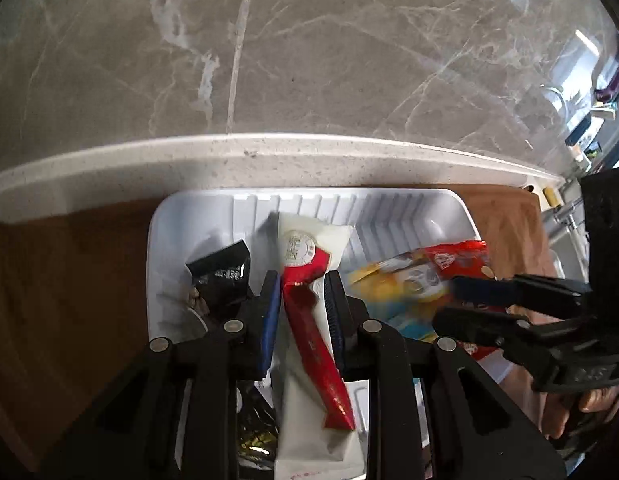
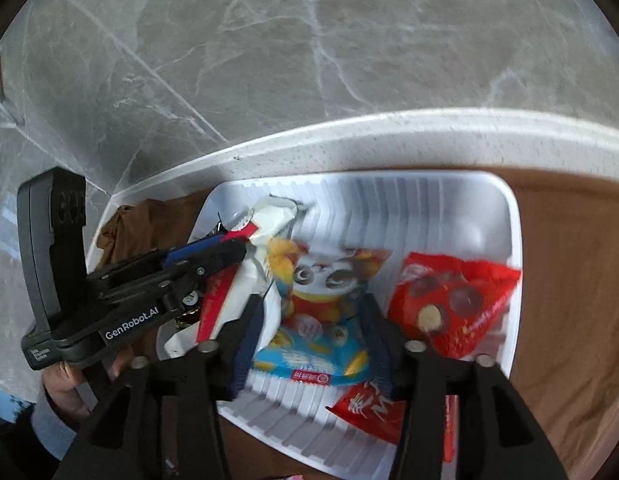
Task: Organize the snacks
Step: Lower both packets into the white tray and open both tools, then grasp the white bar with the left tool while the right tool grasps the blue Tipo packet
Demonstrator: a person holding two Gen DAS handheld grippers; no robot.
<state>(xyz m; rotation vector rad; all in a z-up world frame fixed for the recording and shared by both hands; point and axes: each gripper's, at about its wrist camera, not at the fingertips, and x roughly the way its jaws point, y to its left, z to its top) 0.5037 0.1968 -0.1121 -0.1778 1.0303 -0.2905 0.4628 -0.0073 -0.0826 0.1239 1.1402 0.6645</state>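
A white ribbed tray [image 1: 413,204] [image 2: 469,200] sits on a brown surface and holds several snack packs. My left gripper [image 1: 301,284] is shut on a white and red snack packet [image 1: 309,264] over the tray's left half; the packet also shows in the right wrist view [image 2: 269,220]. My right gripper [image 2: 309,312] is open, its fingers on either side of a blue and yellow cartoon snack bag [image 2: 321,320] lying in the tray. From the left wrist view the right gripper [image 1: 465,300] comes in from the right over that bag [image 1: 397,280].
A black packet [image 1: 225,272] lies in the tray's left part. Red snack bags [image 2: 453,300] [image 2: 369,408] lie in its right part. A white counter edge [image 1: 269,152] and a grey marble wall [image 1: 309,48] stand behind. A sink area [image 1: 565,216] is at the right.
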